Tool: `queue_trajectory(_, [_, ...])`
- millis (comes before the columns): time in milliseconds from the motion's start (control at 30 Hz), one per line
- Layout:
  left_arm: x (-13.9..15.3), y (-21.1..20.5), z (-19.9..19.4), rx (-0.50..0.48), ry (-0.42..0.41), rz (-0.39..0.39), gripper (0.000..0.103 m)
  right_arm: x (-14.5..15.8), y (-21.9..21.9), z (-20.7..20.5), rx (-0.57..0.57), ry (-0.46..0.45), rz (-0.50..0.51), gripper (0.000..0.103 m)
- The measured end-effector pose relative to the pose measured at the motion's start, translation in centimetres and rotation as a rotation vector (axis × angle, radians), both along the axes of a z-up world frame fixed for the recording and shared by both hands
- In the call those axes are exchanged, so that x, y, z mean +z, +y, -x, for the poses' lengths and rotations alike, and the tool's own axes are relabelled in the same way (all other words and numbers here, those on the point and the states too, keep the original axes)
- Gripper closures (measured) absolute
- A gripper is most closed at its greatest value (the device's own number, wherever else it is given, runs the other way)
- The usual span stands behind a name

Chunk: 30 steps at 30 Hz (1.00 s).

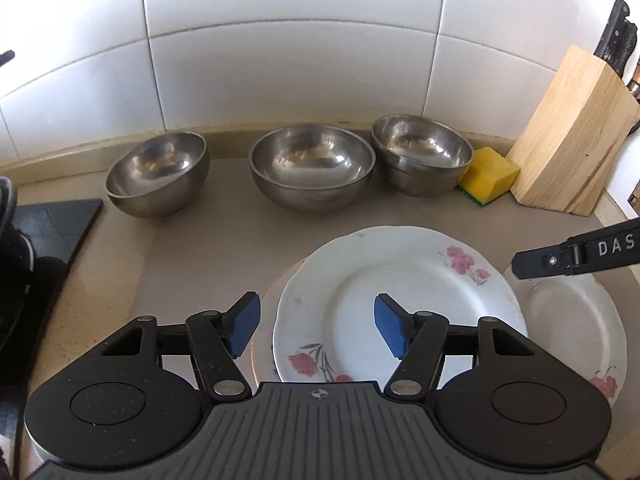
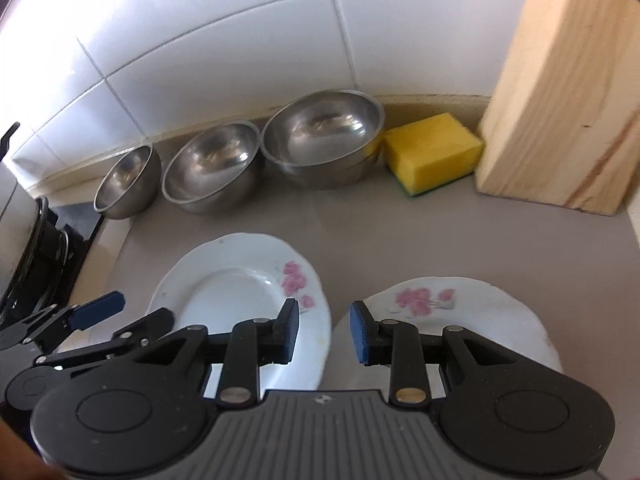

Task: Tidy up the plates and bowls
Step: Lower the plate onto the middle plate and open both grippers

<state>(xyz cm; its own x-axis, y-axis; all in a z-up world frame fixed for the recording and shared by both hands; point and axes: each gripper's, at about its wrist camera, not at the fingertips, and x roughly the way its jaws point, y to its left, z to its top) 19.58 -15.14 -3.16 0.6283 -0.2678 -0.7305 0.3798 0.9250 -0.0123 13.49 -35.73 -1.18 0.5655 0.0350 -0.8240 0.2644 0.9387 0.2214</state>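
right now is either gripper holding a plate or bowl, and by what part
Nothing is held. The left gripper and right gripper are both open above the plates, with nothing between their fingers.

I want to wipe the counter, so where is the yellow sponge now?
In both wrist views the yellow sponge lies at the back of the counter by the tiled wall, wedged between the rightmost steel bowl and the wooden knife block.

I count 3 steel bowls: left (image 1: 158, 174), mid (image 1: 312, 166), right (image 1: 422, 154). 2 floral plates: one (image 1: 400, 280), other (image 1: 576, 320); maybe a 3rd under the first, can't tell. 1 sponge (image 1: 488, 176), 1 knife block (image 1: 572, 136).
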Motion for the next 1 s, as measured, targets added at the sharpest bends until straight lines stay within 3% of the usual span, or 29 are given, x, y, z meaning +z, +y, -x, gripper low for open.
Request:
queue_trajectory(300, [1.2,-0.3,1.8,-0.019,-0.031,-0.020,0.034,0.4,-1.4,2.8,-0.046,-0.001,-0.011,0.092])
queue_trajectory(667, [1.3,0.3,3.7,-0.023,-0.031,-0.033,0.032,-2.0,0.8,1.7,-0.024,0.031,-0.178,0.089])
queue_trajectory(1000, [1.9,1.7,4.1,-0.008,-0.034,-0.017,0.031,-0.7,4.0,0.3,0.043,0.024,-0.114,0.085])
